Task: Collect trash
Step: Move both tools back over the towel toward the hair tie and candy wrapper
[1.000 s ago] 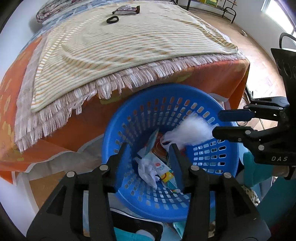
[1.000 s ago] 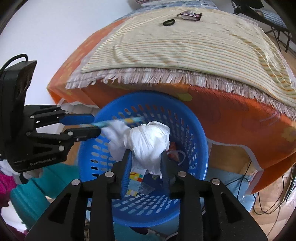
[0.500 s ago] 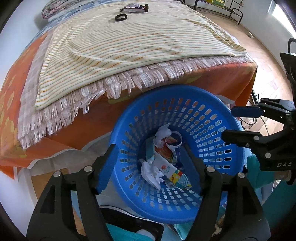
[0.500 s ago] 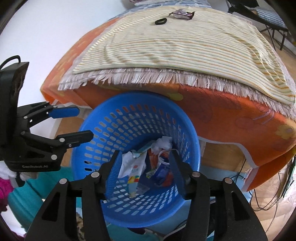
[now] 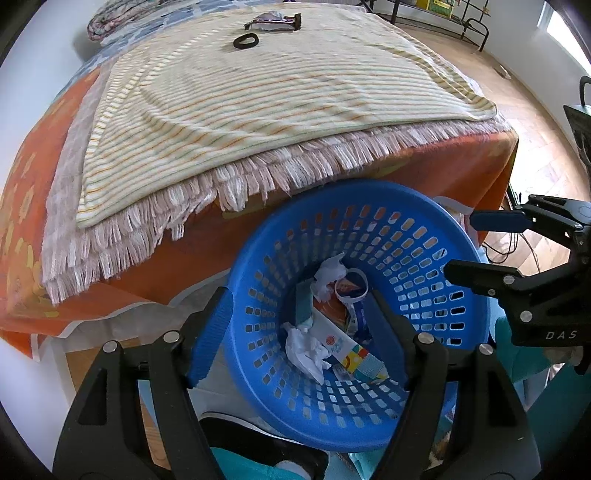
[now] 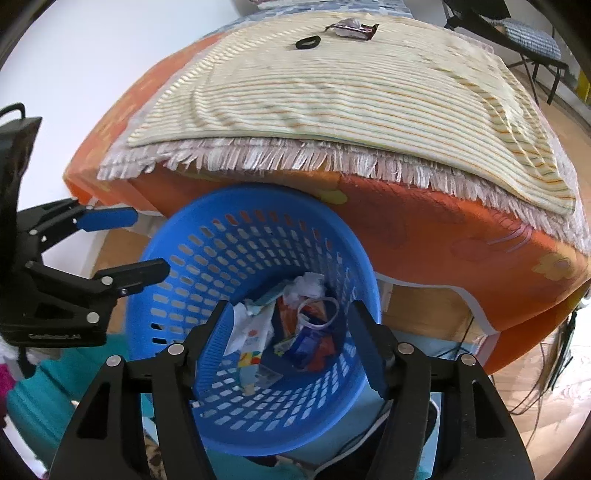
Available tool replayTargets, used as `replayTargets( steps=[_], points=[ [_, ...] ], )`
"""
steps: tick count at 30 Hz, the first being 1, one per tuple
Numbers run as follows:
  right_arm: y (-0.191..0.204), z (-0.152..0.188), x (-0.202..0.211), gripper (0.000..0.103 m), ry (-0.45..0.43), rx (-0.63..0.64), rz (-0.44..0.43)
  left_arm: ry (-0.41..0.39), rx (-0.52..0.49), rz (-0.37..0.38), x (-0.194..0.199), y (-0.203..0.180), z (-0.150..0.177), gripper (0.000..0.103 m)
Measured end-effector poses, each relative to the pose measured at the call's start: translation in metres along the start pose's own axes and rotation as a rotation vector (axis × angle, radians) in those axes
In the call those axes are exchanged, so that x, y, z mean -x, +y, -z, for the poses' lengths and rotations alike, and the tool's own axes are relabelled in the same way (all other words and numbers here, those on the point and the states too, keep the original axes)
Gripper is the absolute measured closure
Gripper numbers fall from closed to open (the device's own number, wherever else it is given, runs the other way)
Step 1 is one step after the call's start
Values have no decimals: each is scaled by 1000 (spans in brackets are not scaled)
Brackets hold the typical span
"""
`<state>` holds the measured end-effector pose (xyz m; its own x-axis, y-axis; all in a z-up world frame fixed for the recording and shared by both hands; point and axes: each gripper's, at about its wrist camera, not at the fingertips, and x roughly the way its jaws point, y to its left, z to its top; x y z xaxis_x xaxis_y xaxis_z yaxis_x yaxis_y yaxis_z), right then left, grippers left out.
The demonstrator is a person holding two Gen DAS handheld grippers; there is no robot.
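A blue perforated basket [image 5: 399, 218] [image 6: 207, 236] stands on the floor against the bed. Inside lie crumpled white tissues [image 5: 306, 349] [image 6: 306, 286], a colourful carton [image 5: 347, 347] [image 6: 255, 343] and other wrappers. My left gripper [image 5: 299, 328] is open and empty above the basket; it also shows at the left of the right wrist view [image 6: 136, 243]. My right gripper [image 6: 291, 343] is open and empty above the basket; it also shows at the right of the left wrist view [image 5: 465, 245]. A dark snack wrapper [image 5: 273, 21] [image 6: 351, 28] lies far back on the bed.
The bed carries a striped fringed blanket [image 5: 258, 96] [image 6: 351, 96] over an orange sheet [image 5: 22, 206] [image 6: 443, 229]. A black hair tie [image 5: 245, 40] [image 6: 307, 43] lies beside the wrapper. Teal cloth [image 5: 258, 469] lies below the basket. Wooden floor [image 5: 535, 122] and cables [image 6: 554, 350] lie to the right.
One second ago both grippers were shut on white tissue over the basket. Both have opened, the tissues have dropped into the basket, and both grippers have drawn back a little.
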<state>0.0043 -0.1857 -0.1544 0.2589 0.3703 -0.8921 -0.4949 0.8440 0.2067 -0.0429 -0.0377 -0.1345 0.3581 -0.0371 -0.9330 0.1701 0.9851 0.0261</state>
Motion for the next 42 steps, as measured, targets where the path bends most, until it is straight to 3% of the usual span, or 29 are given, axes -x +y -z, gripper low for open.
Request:
replayTargets(
  steps=[12, 30, 42],
  points=[
    [-3, -17, 14, 39, -48, -10, 77, -36, 50, 6, 9, 15, -20, 27],
    [-16, -54, 35, 33, -130, -23, 110, -95, 82, 3, 18, 27, -71, 27],
    [-44, -114, 45, 33, -222, -5, 68, -148, 131, 11, 19, 50, -130, 27]
  ],
)
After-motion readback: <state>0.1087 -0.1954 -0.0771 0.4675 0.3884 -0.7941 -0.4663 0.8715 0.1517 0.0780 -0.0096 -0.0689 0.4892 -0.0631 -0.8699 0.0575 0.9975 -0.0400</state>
